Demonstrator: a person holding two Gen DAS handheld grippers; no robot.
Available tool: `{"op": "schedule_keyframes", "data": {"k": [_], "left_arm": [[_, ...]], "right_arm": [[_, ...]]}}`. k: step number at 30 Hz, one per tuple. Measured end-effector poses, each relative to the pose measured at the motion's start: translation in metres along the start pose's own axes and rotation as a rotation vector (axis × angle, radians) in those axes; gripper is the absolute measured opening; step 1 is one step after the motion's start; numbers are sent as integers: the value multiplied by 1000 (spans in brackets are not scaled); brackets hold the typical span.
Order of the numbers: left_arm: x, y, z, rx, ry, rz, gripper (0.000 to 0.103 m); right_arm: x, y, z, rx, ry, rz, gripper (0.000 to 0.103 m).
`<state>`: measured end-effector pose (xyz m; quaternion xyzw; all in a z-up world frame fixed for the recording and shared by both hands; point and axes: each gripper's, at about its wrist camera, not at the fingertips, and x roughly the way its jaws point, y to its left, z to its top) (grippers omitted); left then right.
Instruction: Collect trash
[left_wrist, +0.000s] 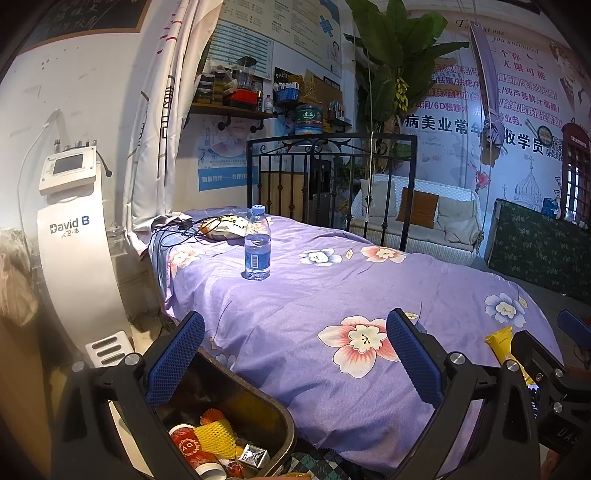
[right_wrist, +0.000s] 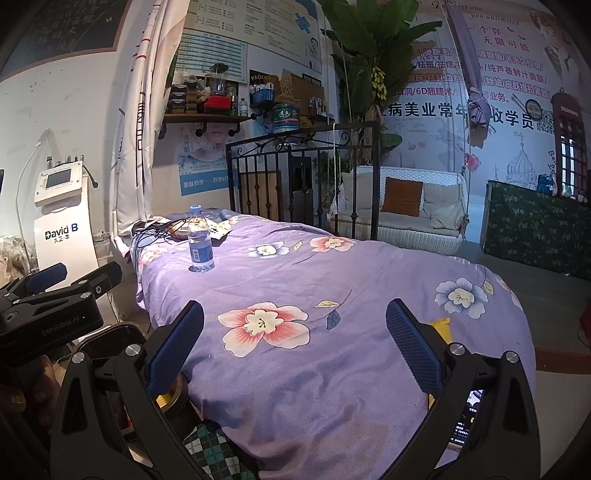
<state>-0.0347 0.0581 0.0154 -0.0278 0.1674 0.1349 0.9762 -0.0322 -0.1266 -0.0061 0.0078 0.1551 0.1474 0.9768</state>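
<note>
A plastic water bottle stands upright, blue cap up, its long axis vertical, near the far left corner of a bed covered in a purple floral sheet. A yellow tube lies by the bed's near right edge, partly hidden behind the right hand-held gripper; in the left wrist view its long axis runs slantwise, its flat crimped end toward the far side of the bed. Both devices hover over the near end of the bed, holding nothing: the left hand-held gripper has its blue-padded fingers spread wide, and the right one is equally wide. Beside the bed's near left corner sits a dark bin holding yellow foam netting, a red paper cup and a crumpled foil scrap. A tangle of black cables lies at the far left corner, just behind the bottle.
</note>
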Motion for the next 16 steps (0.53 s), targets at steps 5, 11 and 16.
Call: {"op": "schedule_keyframes", "data": {"k": [5,11,16], "left_arm": [[1,0,-4,-3,3,6,97],[3,-2,-7,-2,11,-2,97],[4,-3,-6,-6,14,0,97]], "right_arm": [[1,0,-1,2,3,-1,97],[2,1,-1,4,8,0,97],[3,2,-1,4,9,0,97]]}}
